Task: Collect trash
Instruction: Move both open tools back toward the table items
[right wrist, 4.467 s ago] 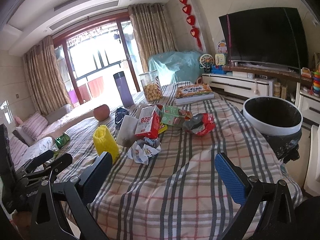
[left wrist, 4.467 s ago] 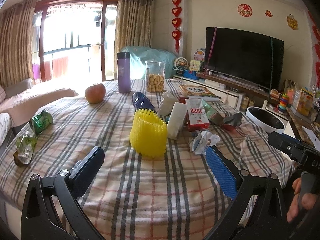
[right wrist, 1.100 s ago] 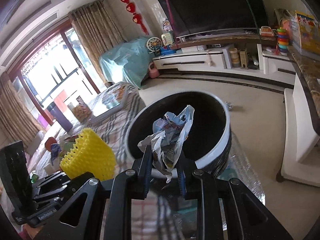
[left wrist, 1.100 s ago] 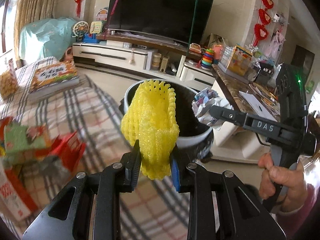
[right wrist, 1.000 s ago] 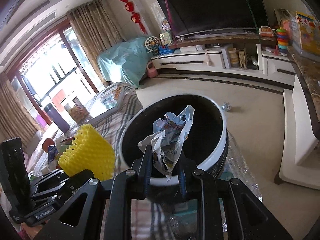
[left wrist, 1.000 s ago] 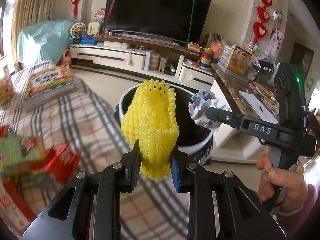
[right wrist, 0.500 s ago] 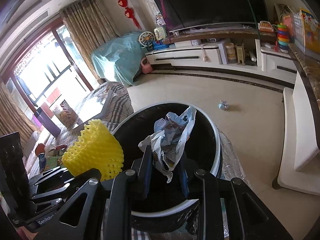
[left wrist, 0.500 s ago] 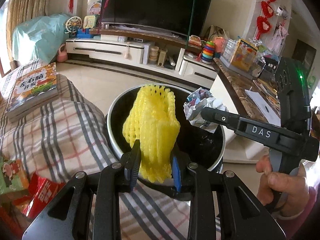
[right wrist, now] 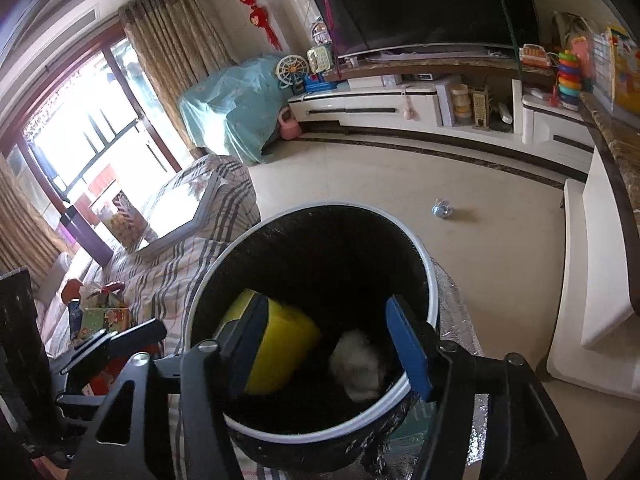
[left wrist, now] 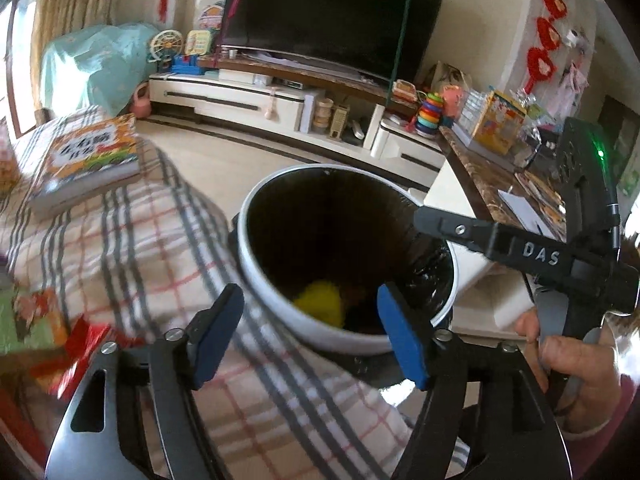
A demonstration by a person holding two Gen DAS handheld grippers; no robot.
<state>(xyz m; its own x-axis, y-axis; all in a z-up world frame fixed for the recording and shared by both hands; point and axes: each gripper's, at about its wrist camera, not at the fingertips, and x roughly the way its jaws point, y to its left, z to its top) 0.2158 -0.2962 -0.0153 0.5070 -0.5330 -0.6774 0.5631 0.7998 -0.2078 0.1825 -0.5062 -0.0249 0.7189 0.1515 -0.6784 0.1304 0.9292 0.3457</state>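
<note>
A round white-rimmed bin [left wrist: 276, 300] lined with a black bag stands beside the plaid-covered table. The yellow foam net [left wrist: 320, 303] lies at its bottom; in the right wrist view the yellow foam net [right wrist: 280, 346] sits beside the crumpled white wrapper [right wrist: 356, 362]. My left gripper [left wrist: 310, 334] hangs over the bin's near rim, jaws opening, nothing between them. My right gripper [right wrist: 328, 346] hangs over the bin [right wrist: 430, 292] mouth, jaws opening and empty. In the left wrist view the right gripper's arm [left wrist: 520, 250] reaches in from the right, held by a hand [left wrist: 576, 364].
The plaid tablecloth [left wrist: 132, 248] carries a picture book [left wrist: 88, 160], and red and green wrappers [left wrist: 52, 336] lie at the left edge. A TV cabinet [left wrist: 280, 100] runs along the far wall. A small ball [right wrist: 442, 210] lies on the tiled floor beyond the bin.
Both grippers have opened. The yellow foam net and the crumpled wrapper have dropped from the jaws into the bin.
</note>
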